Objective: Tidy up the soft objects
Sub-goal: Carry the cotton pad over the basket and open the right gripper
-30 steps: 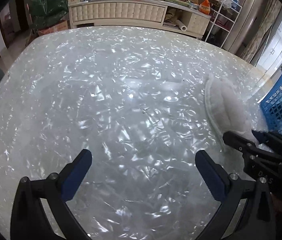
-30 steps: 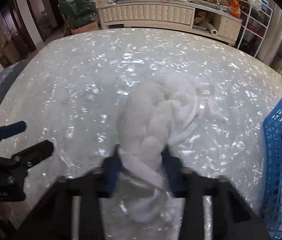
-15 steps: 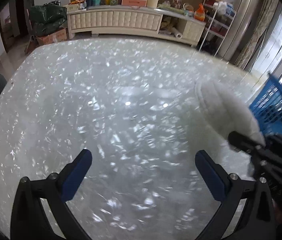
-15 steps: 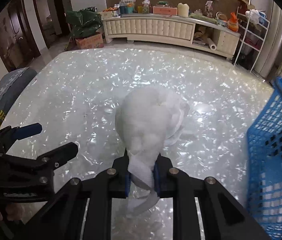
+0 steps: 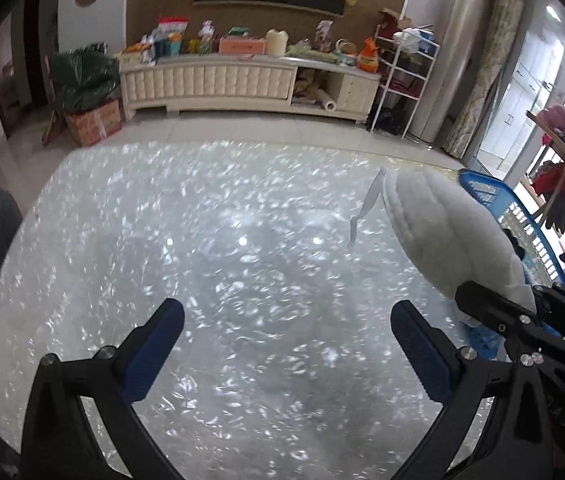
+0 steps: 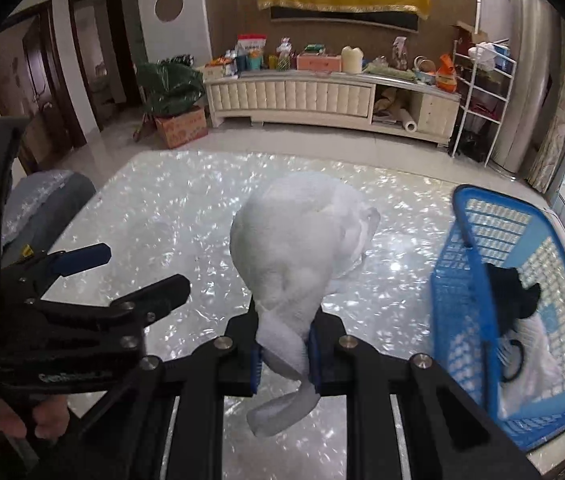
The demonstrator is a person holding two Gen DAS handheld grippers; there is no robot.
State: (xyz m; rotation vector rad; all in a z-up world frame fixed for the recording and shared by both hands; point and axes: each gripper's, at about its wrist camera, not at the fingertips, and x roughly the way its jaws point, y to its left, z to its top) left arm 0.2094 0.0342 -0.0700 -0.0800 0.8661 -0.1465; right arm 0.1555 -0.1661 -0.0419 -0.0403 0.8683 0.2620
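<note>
My right gripper (image 6: 282,354) is shut on a white fluffy soft object (image 6: 294,256) and holds it up above the pearly white table (image 6: 170,216). The same object shows in the left wrist view (image 5: 446,240), in the air at the right, with a thin white strap hanging from it. My left gripper (image 5: 288,348) is open and empty over the table's middle; it also shows in the right wrist view (image 6: 122,276) at the left. A blue plastic basket (image 6: 478,280) stands at the right, holding a black item and a white item.
A grey chair (image 6: 42,208) stands at the table's left edge. A white cabinet (image 6: 294,96) with clutter on top lines the far wall. A white wire shelf (image 6: 482,92) stands at the back right, with clothes on a rack (image 5: 562,160) at the far right.
My right gripper has lifted the white soft object off the table and raised it. Both cameras have tilted up, showing more of the room. The basket has come further into view.
</note>
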